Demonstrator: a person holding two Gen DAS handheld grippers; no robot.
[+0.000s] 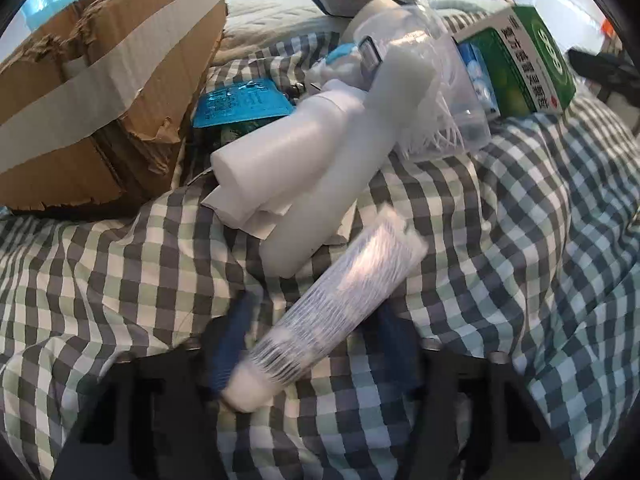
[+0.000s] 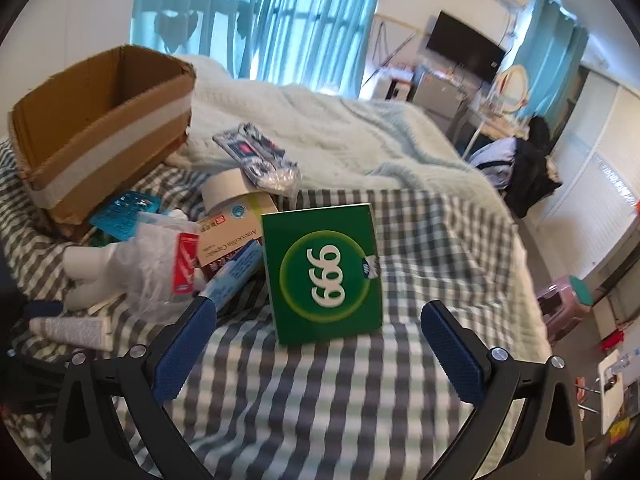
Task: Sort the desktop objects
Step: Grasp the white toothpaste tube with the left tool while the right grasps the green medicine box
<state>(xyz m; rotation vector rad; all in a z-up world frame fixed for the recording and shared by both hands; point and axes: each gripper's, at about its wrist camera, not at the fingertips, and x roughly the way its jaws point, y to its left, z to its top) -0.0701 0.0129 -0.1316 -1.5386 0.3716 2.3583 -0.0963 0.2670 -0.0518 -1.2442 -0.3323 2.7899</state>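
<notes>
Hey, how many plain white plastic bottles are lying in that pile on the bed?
2. One white bottle lies across the pile by the blue packet; a larger white bottle crosses over it, angled toward the striped tube. More may hide beneath the clutter.

Daylight filters through teal curtains [image 2: 256, 16] at the back of the room, leaving both views bright with a cool cast; shadows on the checked bedsheet [image 1: 520, 240] stay soft; the striped tube [image 1: 340, 300] smears with motion blur in the left wrist view; fisheye curvature bends the edges, and black vignette fills the corners.
</notes>
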